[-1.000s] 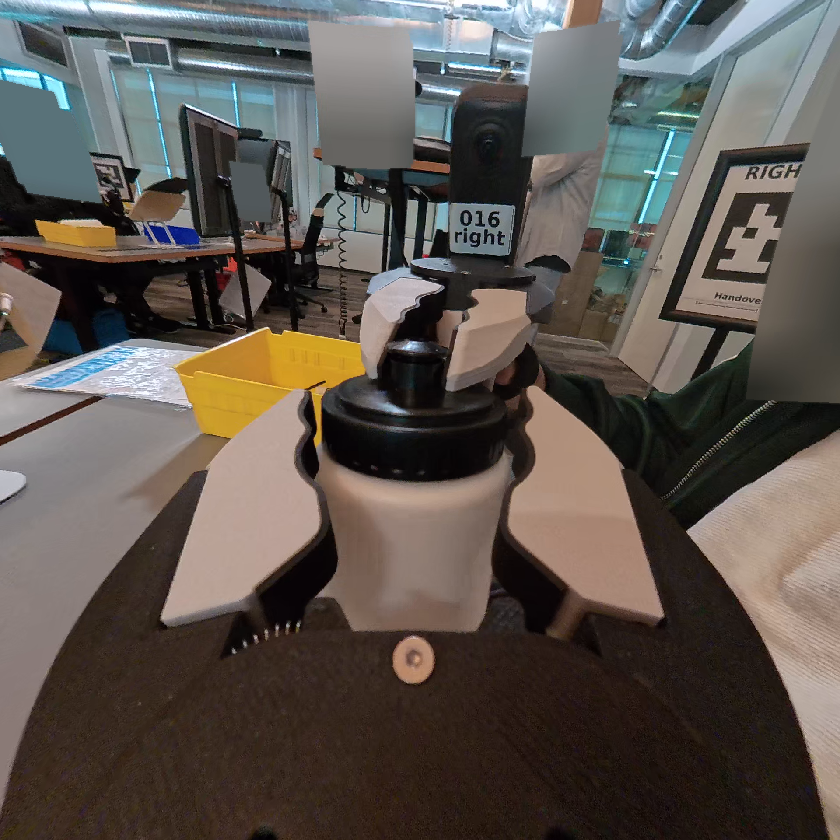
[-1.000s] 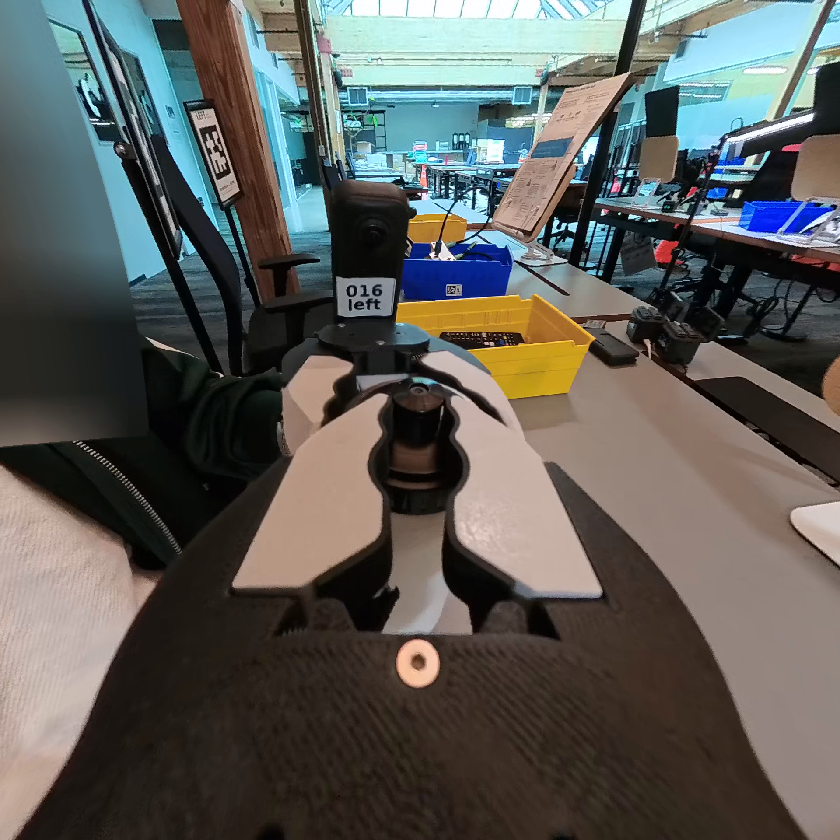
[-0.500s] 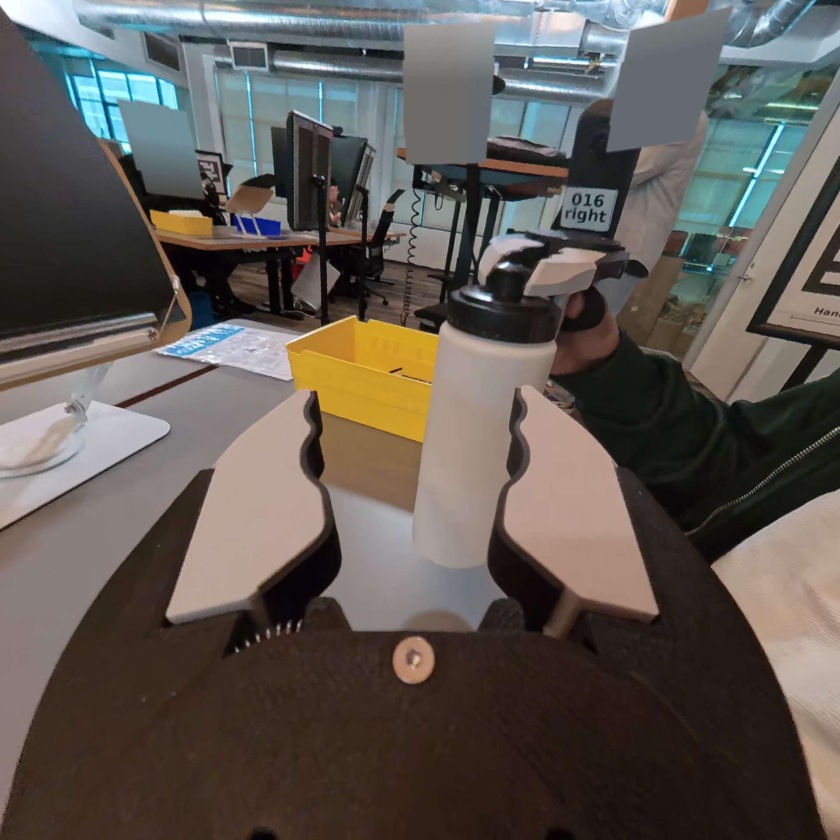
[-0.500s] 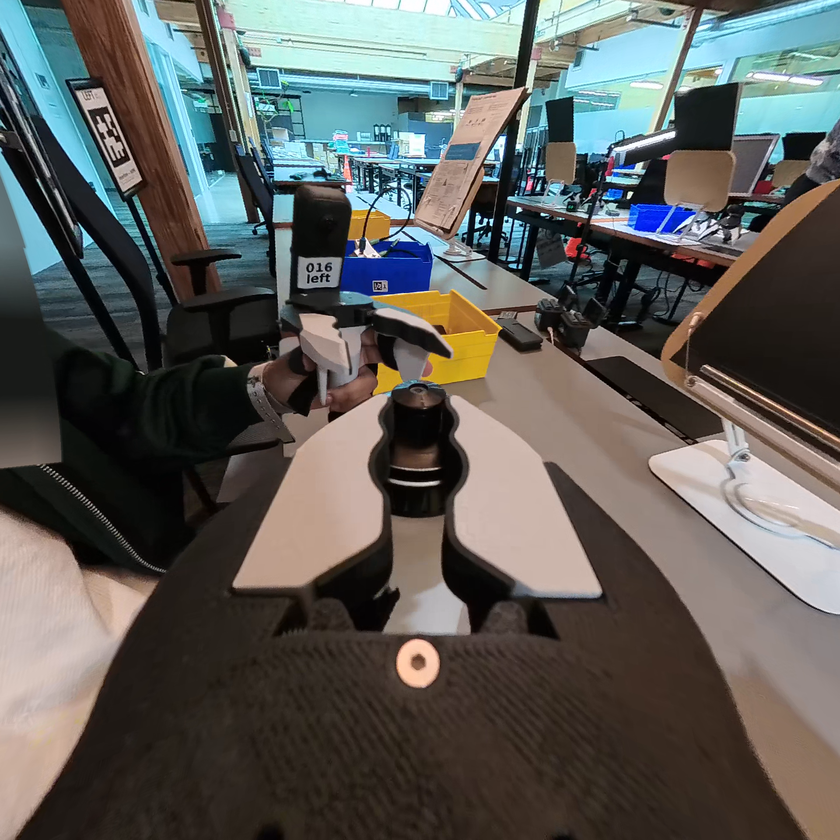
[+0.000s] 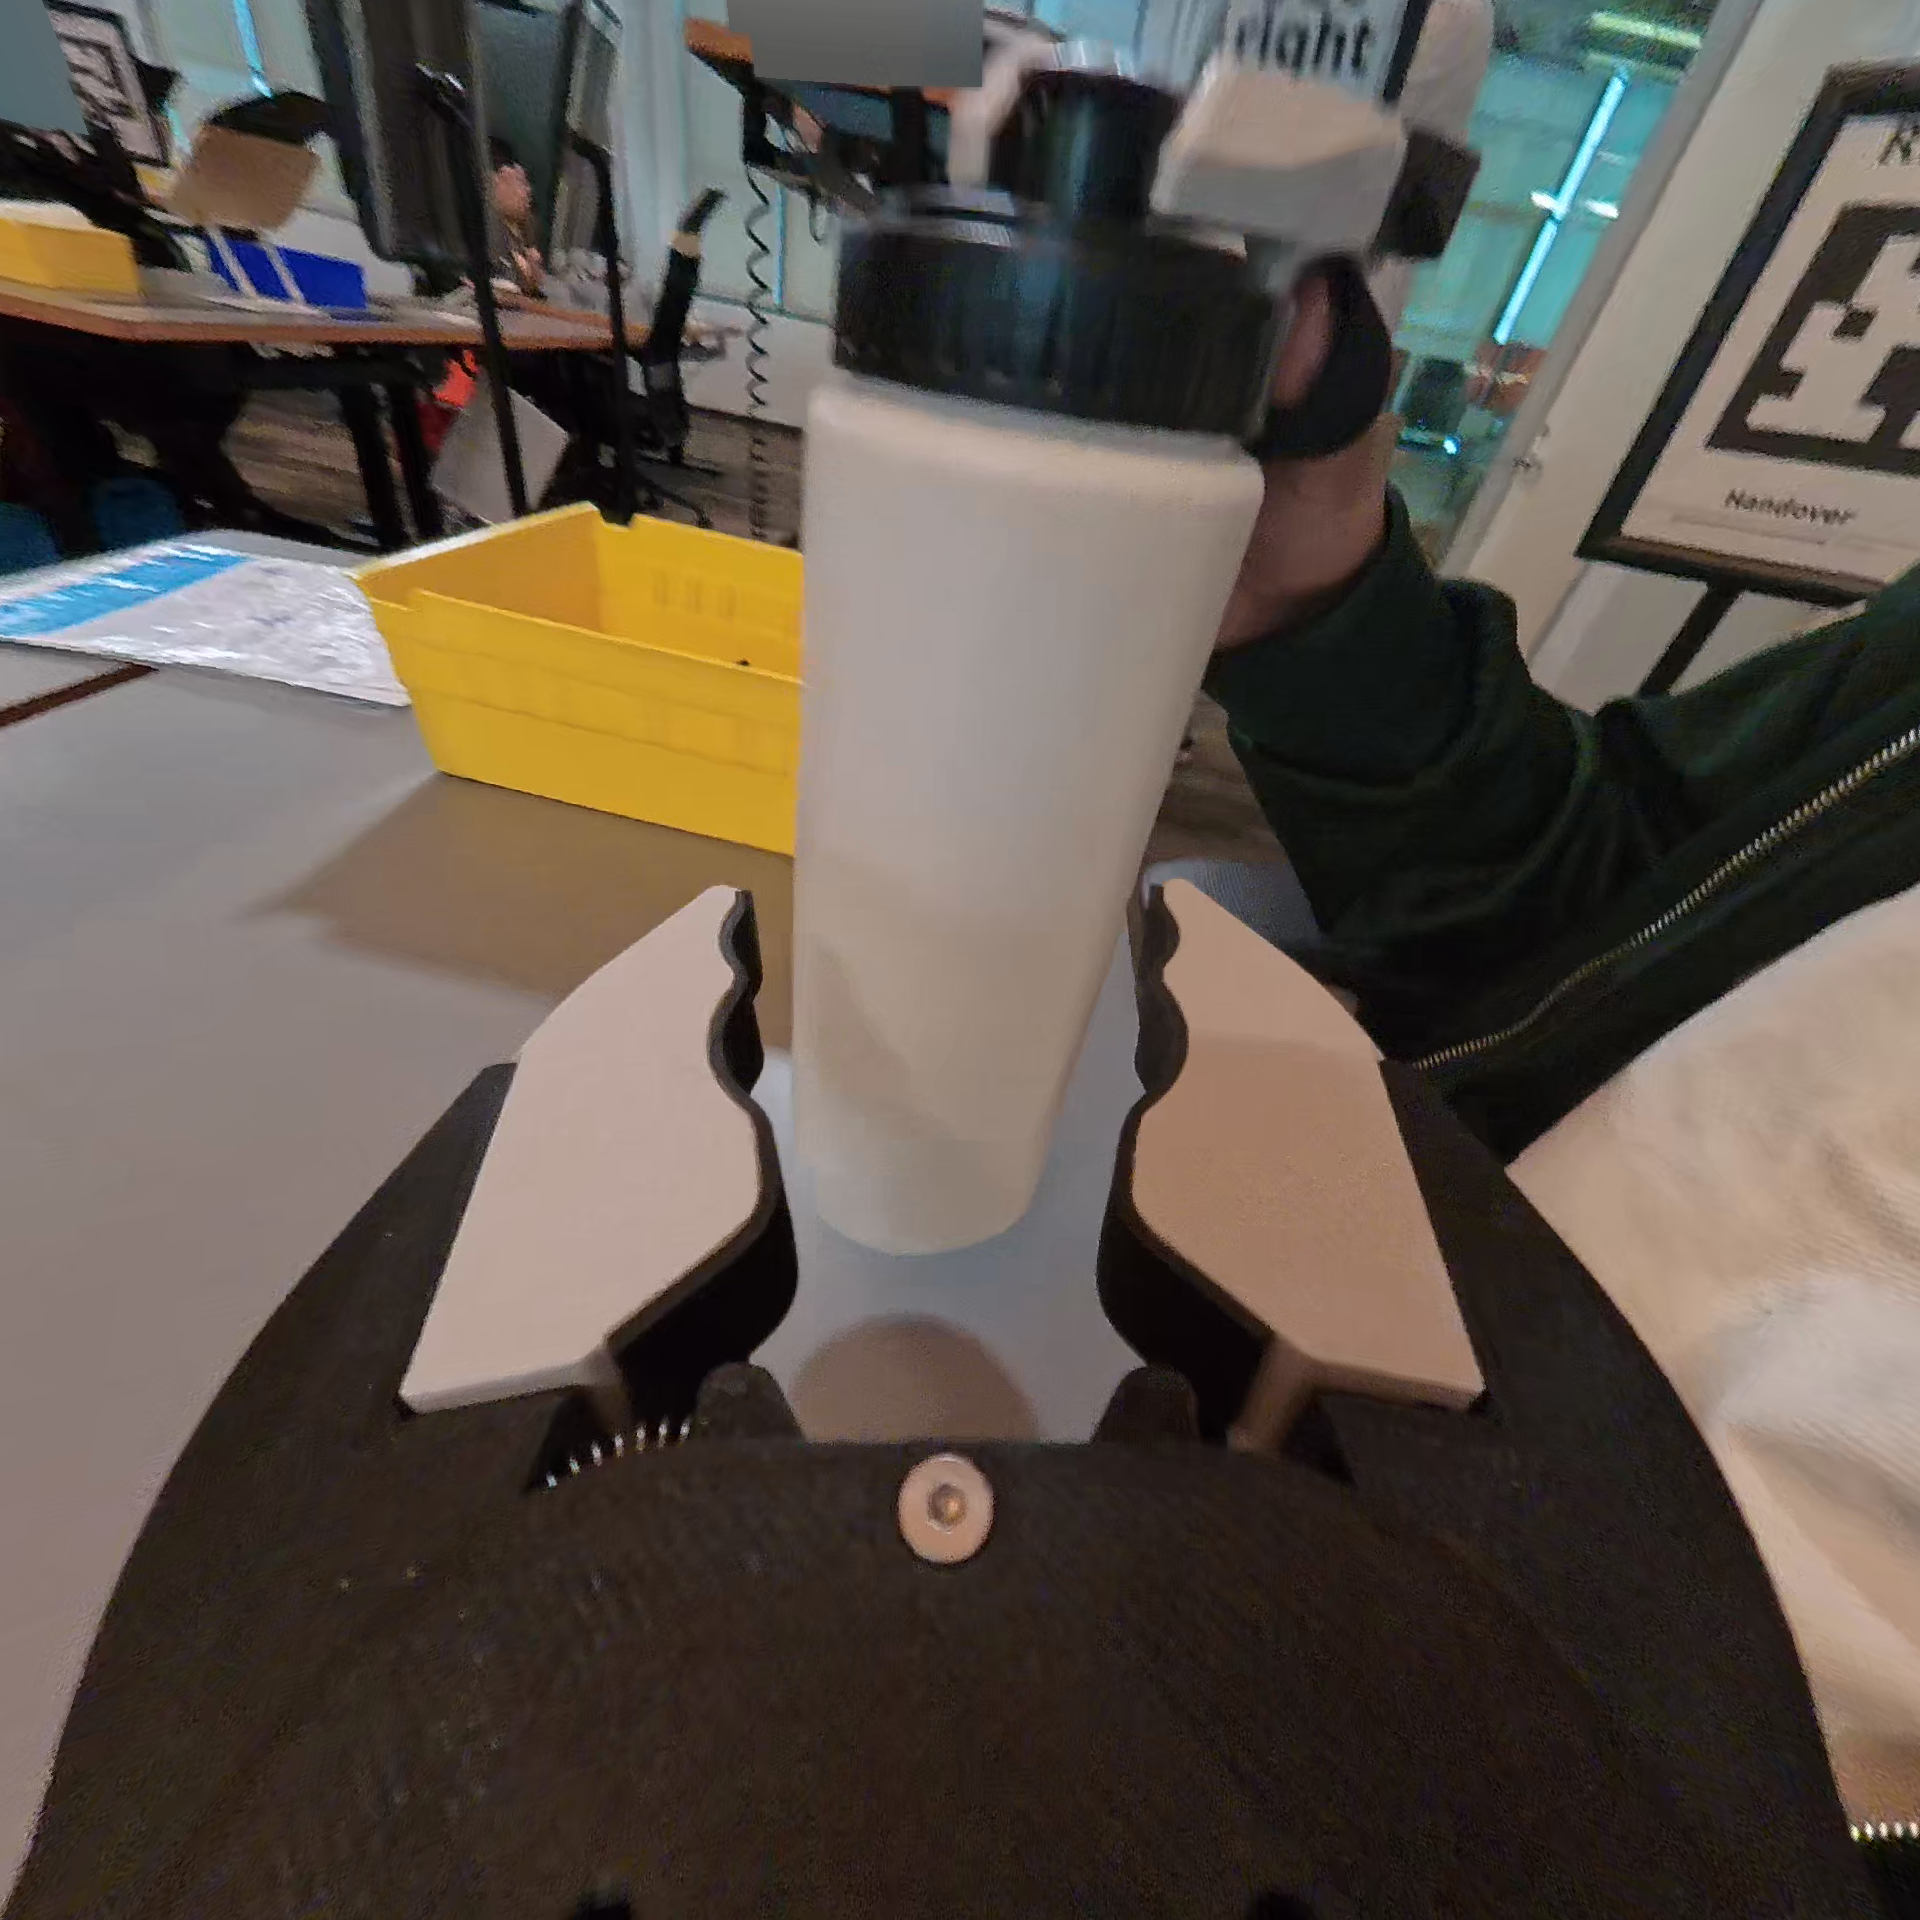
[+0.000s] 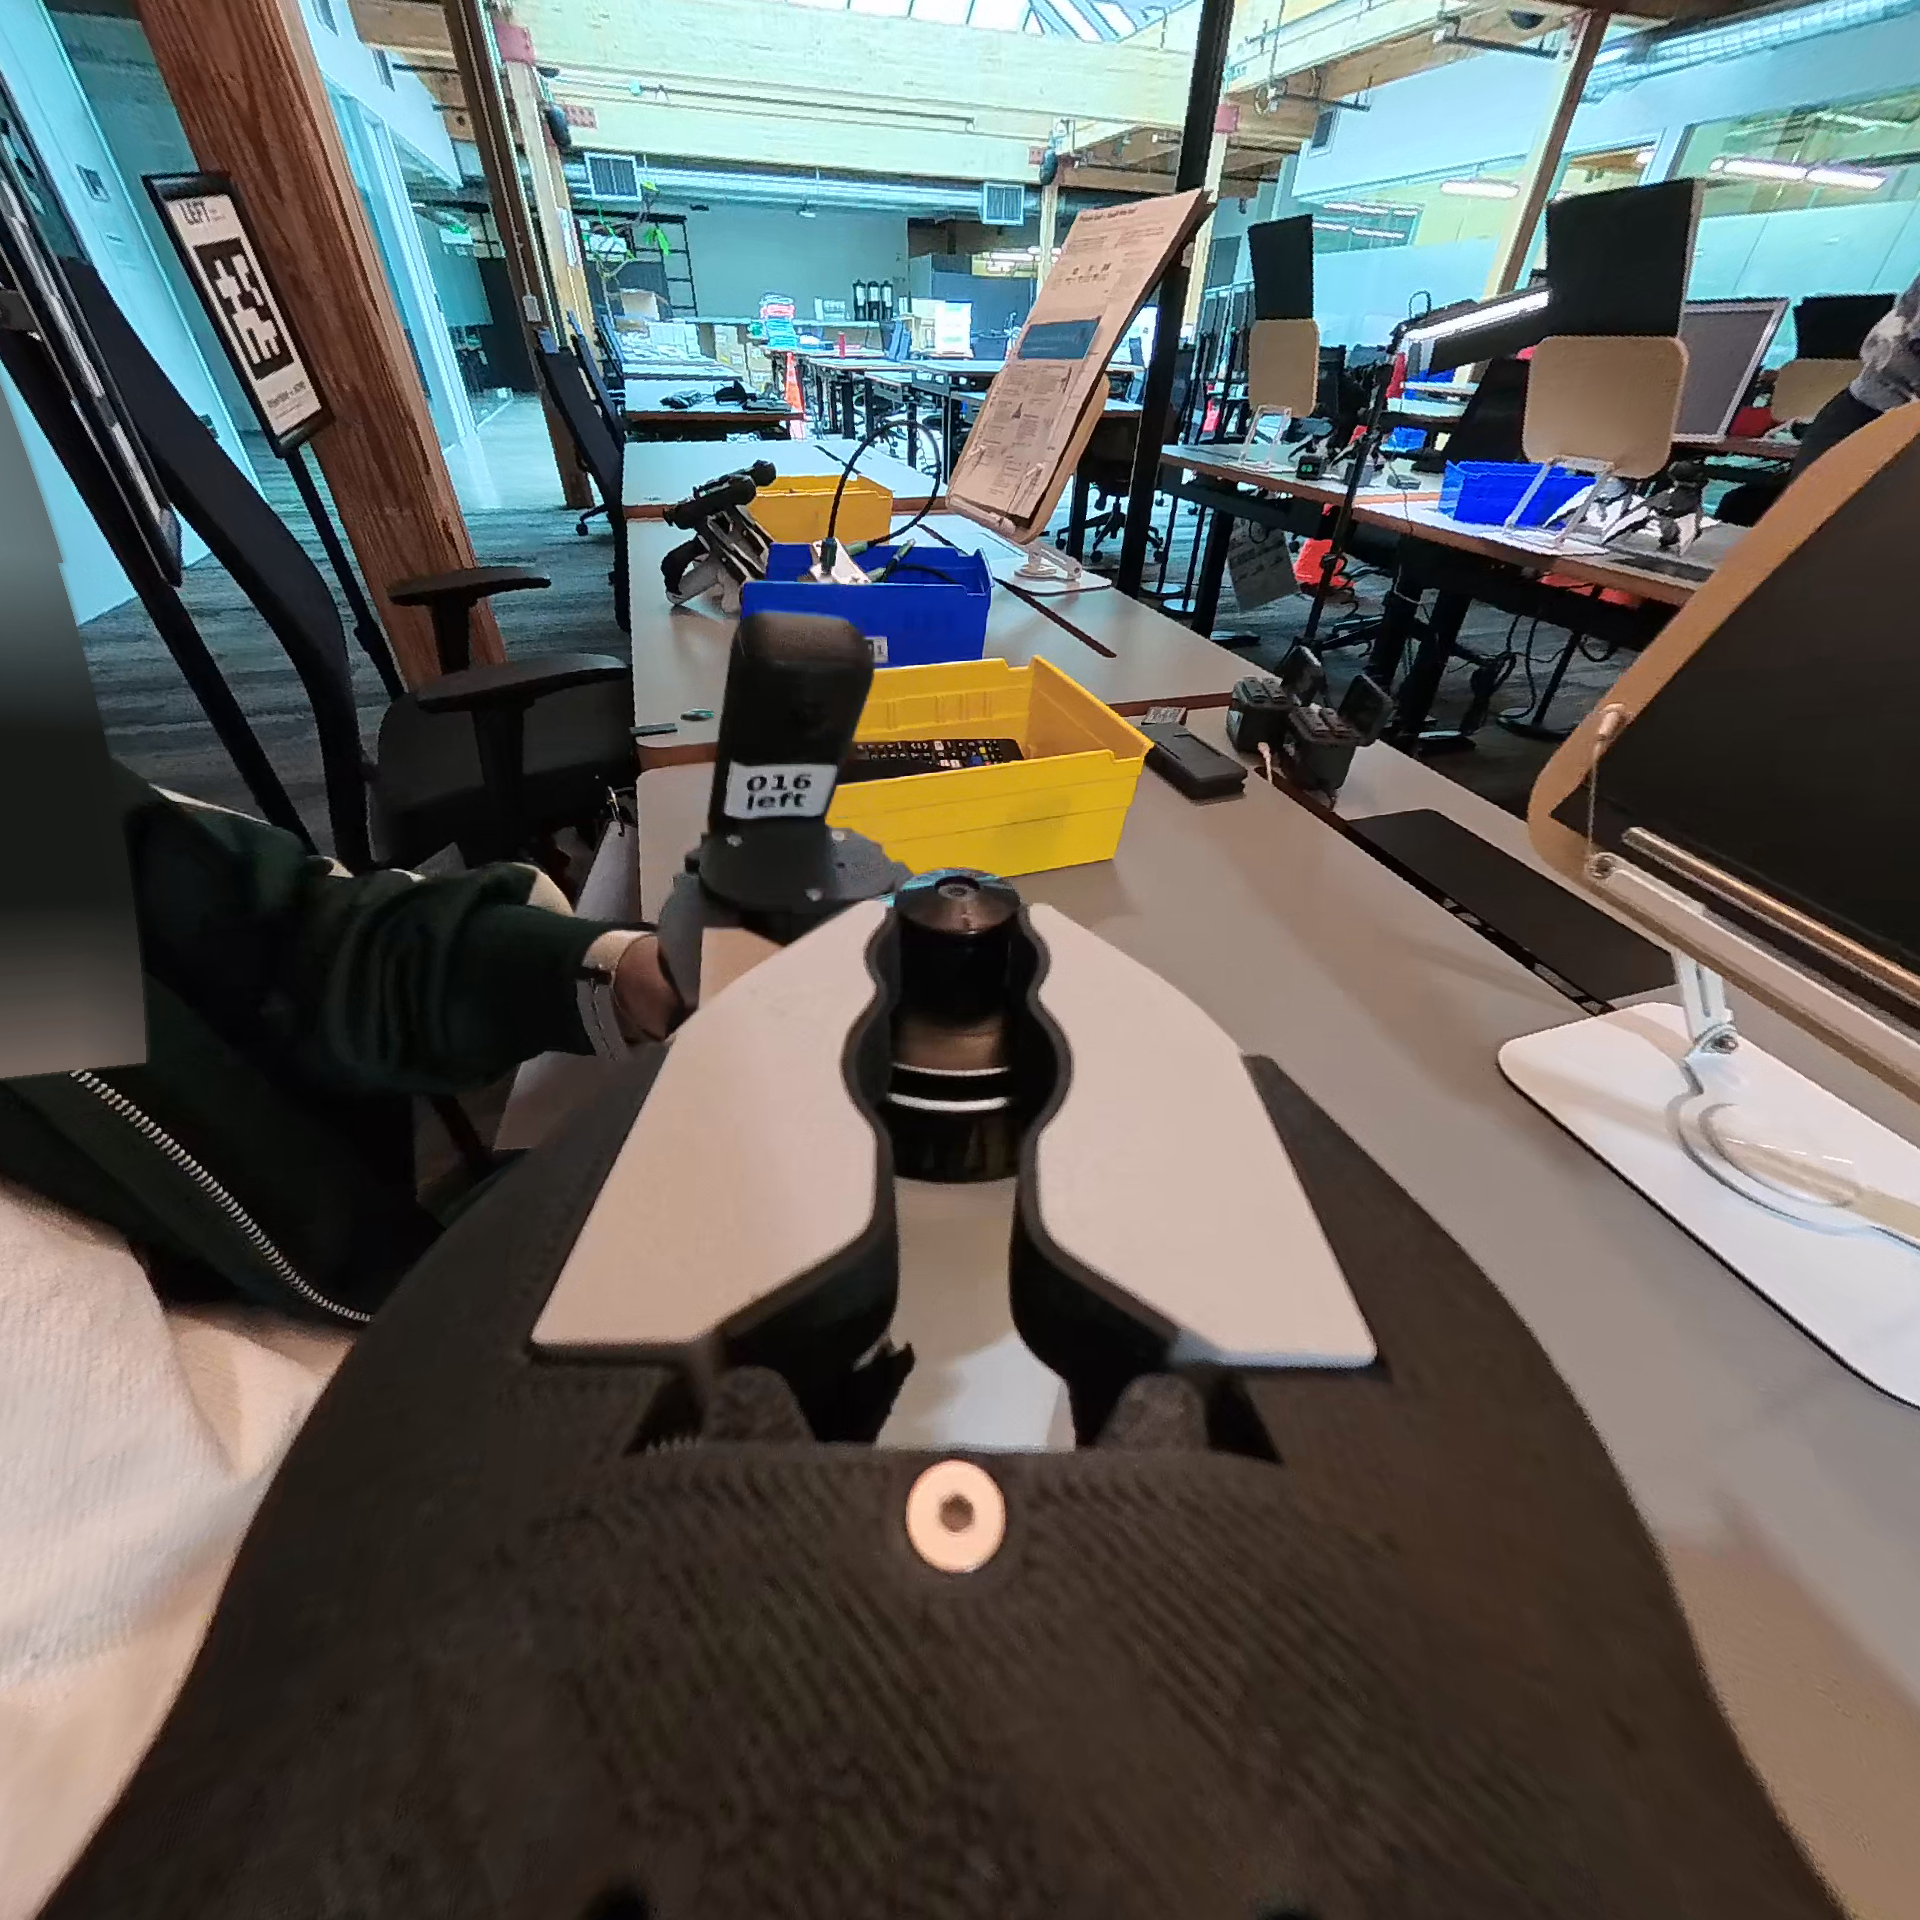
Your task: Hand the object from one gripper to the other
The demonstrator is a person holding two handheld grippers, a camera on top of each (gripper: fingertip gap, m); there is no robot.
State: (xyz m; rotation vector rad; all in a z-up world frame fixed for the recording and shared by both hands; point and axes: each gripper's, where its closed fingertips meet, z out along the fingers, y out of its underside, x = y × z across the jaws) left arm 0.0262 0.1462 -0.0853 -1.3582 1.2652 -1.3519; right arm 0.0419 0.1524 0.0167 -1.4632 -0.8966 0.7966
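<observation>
A white bottle [image 5: 997, 727] with a black cap hangs upright just above the grey table [image 5: 208, 935]. My right gripper [image 5: 1081, 125] is shut on its black spout from above. In the right wrist view the right gripper [image 6: 956, 925] pinches that spout [image 6: 951, 1039]. My left gripper [image 5: 948, 904] is open, its fingers on either side of the bottle's lower part with a gap on each side. The left gripper's black camera housing [image 6: 790, 717] shows just left of the spout; its fingers are hidden there.
A yellow bin [image 5: 603, 644] and a plastic sheet [image 5: 208, 613] lie behind the bottle. Another yellow bin [image 6: 987, 769], a blue bin [image 6: 873, 613], a black pad [image 6: 1496, 894] and a white monitor base [image 6: 1714, 1174] are on the table. A green sleeve [image 5: 1507, 779] is at right. The left gripper's tips are roughly 10 cm from the right gripper's.
My left gripper opened and let go of the bottle, which stayed in my right gripper. The grippers drew apart, and the bottle now hangs nearer, between the open left fingers.
</observation>
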